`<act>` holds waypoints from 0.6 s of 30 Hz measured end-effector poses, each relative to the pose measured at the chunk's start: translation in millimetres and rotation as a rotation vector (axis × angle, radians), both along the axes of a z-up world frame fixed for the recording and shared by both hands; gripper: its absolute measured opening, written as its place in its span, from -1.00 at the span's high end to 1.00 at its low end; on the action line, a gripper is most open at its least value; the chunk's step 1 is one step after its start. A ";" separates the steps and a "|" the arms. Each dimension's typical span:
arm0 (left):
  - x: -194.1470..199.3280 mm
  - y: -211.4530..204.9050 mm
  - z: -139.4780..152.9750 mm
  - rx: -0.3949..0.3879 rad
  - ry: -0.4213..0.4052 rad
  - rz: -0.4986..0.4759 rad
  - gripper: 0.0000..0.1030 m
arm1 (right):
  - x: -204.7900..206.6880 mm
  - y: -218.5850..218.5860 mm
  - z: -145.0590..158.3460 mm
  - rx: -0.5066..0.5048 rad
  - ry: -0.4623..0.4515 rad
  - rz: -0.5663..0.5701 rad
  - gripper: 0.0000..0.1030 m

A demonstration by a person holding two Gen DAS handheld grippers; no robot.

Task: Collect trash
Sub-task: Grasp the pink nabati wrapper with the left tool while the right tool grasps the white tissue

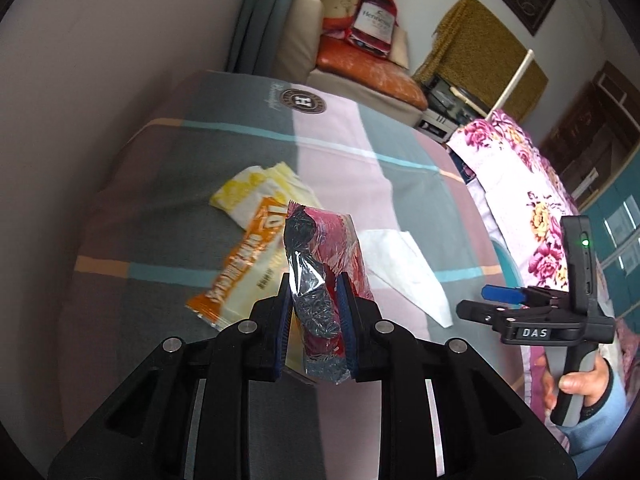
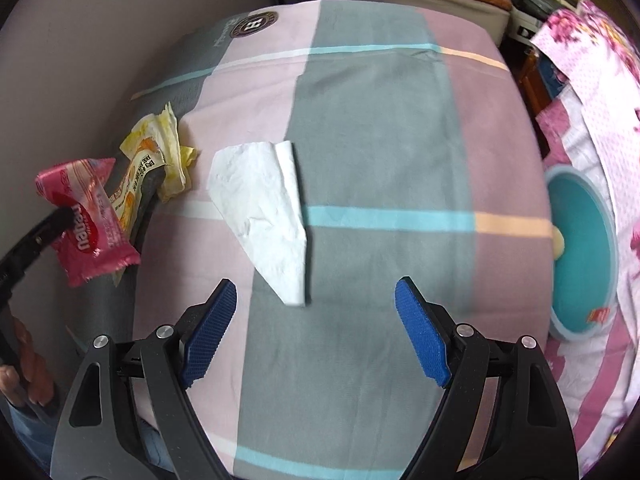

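**Pink wrapper pinched in the left gripper, right gripper spread wide above the bed**

The pink snack wrapper (image 1: 324, 280) stands up between the blue pads of the left gripper (image 1: 316, 320), which has closed tight on it and holds it lifted clear of the bedspread (image 2: 380, 140). From the right wrist view the same wrapper (image 2: 86, 216) hangs off to the left, its crinkled face turned outward. Just beneath and behind it lies an orange and white packet (image 1: 240, 276), flat on the cloth, with a crumpled yellow wrapper (image 1: 260, 188) touching its far end. A white tissue (image 2: 264, 208) lies by itself near the middle of the striped cover, just ahead of the right gripper (image 2: 316, 336), whose fingers (image 2: 208, 332) are parted wide with nothing between them. To the right, on a floral quilt (image 2: 600, 80) beside the bed, sits a teal basin (image 2: 580, 248). A sofa with an orange cushion (image 1: 372, 68) stands past the foot of the bed.
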State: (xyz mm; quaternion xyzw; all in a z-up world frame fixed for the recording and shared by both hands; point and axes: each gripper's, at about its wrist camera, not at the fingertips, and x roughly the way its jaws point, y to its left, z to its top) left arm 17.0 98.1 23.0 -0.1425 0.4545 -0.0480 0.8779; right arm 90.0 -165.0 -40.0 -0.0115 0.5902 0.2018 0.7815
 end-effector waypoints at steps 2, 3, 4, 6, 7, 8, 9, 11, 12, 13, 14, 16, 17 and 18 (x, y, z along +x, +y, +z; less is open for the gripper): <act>3.7 9.0 -5.2 -0.012 0.014 0.006 0.56 | 8.7 14.3 -5.2 -0.012 -0.003 0.027 -0.51; 5.1 12.4 -8.1 -0.021 0.020 0.008 0.56 | 13.7 22.9 -8.1 -0.019 -0.009 0.045 -0.51; 7.1 15.1 -11.3 -0.028 0.027 0.011 0.56 | 13.7 22.9 -8.1 -0.019 -0.009 0.045 -0.51; 10.3 19.6 -16.8 -0.038 0.036 0.017 0.56 | 19.8 34.3 -12.5 -0.035 -0.018 0.066 -0.51; 12.3 21.7 -19.7 -0.048 0.042 0.018 0.56 | 23.3 39.8 -15.2 -0.047 -0.024 0.076 -0.51; 13.2 23.2 -21.6 -0.052 0.044 0.020 0.56 | 25.0 43.7 -17.2 -0.056 -0.029 0.081 -0.51; 14.1 24.5 -23.1 -0.054 0.047 0.020 0.56 | 27.4 47.0 -19.6 -0.069 -0.038 0.086 -0.51; 15.3 26.0 -26.1 -0.057 0.054 0.019 0.56 | 29.7 51.4 -24.0 -0.086 -0.043 0.094 -0.51; 16.0 26.5 -27.3 -0.059 0.058 0.019 0.56 | 29.5 53.4 -26.2 -0.092 -0.044 0.096 -0.50; 16.1 26.8 -28.5 -0.061 0.060 0.019 0.56 | 27.3 55.3 -26.4 -0.100 -0.060 0.102 -0.45; 16.0 26.7 -29.1 -0.063 0.062 0.019 0.56 | 25.6 56.2 -25.8 -0.103 -0.071 0.108 -0.40; 16.0 24.7 -29.3 -0.064 0.064 0.017 0.56 | 19.1 59.4 -23.3 -0.115 -0.102 0.134 -0.21; 15.7 22.7 -28.8 -0.063 0.064 0.015 0.56 | 17.1 60.7 -22.6 -0.116 -0.108 0.144 -0.09; 15.9 20.5 -28.6 -0.060 0.063 0.014 0.56 | 13.8 62.8 -21.5 -0.116 -0.117 0.158 0.06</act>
